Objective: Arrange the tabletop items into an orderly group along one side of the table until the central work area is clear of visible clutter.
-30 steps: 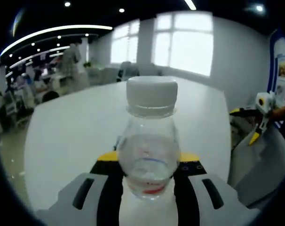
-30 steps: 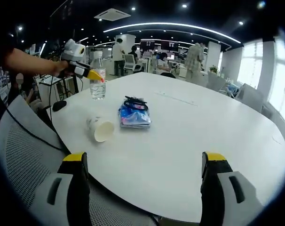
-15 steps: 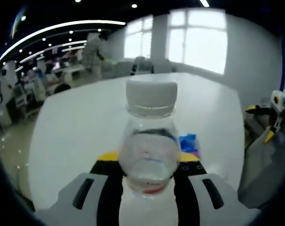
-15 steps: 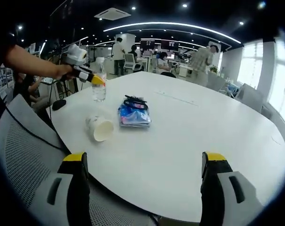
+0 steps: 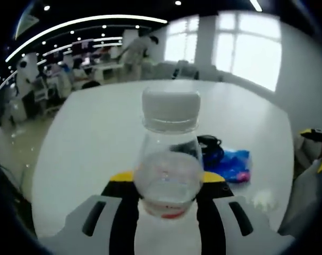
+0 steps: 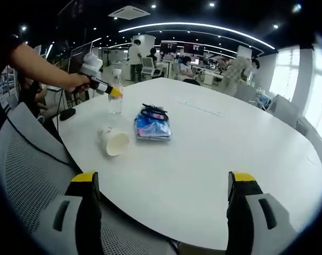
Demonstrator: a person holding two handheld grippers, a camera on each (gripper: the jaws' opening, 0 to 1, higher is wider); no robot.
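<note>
left gripper [image 5: 166, 183] clamped on water bottle [image 5: 169, 154], right gripper [image 6: 163, 204] wide open, holding nothing, paper cup [image 6: 112, 141] tipped beside blue packet [image 6: 152, 126]

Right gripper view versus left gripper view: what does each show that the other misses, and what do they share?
Right gripper view alone: a paper cup on its side, a mesh chair, and the open right tongs. Left gripper view alone: the bottle's white cap close up. Shared: the left tongs shut on the bottle, the blue packet, the white table.
</note>
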